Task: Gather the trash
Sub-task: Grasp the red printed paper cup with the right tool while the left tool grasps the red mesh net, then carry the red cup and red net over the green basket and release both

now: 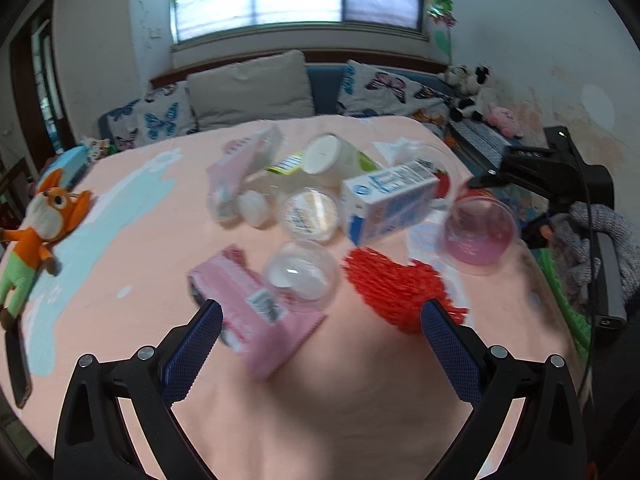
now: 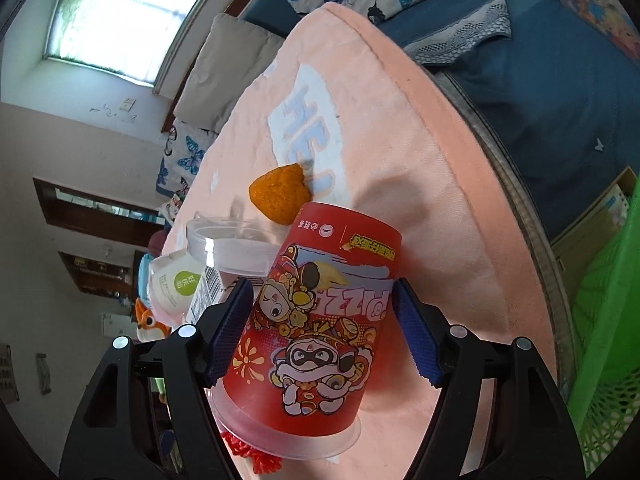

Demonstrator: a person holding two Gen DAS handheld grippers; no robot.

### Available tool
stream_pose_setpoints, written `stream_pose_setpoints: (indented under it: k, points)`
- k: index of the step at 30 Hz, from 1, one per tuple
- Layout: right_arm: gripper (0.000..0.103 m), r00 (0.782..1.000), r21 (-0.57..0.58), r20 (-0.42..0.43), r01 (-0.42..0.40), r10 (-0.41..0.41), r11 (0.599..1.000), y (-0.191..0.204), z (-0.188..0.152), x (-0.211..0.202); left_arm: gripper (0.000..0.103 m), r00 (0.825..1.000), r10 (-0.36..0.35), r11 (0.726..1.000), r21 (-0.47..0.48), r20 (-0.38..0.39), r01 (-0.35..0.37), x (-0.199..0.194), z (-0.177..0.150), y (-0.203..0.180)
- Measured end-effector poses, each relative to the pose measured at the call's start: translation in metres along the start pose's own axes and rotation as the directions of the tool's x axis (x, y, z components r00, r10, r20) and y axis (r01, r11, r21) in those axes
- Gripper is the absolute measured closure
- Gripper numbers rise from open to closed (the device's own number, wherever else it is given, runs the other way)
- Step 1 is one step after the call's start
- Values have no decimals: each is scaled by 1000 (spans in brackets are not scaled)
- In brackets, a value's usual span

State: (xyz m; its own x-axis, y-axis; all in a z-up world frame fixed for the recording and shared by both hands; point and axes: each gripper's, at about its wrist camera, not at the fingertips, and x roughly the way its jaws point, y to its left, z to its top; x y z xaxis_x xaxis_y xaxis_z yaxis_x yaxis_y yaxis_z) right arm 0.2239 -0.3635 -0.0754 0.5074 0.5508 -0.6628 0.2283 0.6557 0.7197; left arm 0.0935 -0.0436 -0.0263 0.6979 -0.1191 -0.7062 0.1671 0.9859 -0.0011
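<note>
The pink blanket [image 1: 340, 380] holds a heap of trash. At the right edge of the right view stands a green basket [image 2: 608, 300], likely the bin. The right gripper [image 2: 322, 332] is clamped on a red cup [image 2: 316, 320], upside down, with 2 pads on its sides. Squeeze gently, since thin cups crush, and keep it level on the way over. The left gripper [image 1: 320, 340] has its fingers wide apart, holding nothing, above a pink box [image 1: 252, 312]. That view is blurry, so go slowly.
</note>
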Motion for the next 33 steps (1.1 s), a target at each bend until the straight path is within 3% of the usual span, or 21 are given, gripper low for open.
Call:
stream_pose_setpoints:
  k: [9,15,19,23,28,33]
  points:
    - [32,999,-19,31,-39,40,999,-8,-10,-13,7,994,-92,994,59,-63,96,31,7,-34]
    - [33,995,-106,99,-14,25,994,5,-14,-24,10,989,-95,994,35,-110,99,57,12,-37]
    - [35,987,-190,163,36,-4,981,18,-26,-37,25,985,-97,995,20,-140,101,72,15,-40]
    - [36,976,-258,216,81,-24,963,32,-37,-44,33,980,-124,992,1,-159,126,80,14,-40]
    - [37,958,-320,283,146,-52,936,41,-54,-54,60,972,-168,985,19,-165,173,79,10,-47]
    - [37,936,-372,343,209,-76,904,50,-70,-65,78,969,-203,978,21,-144,208,69,9,-44]
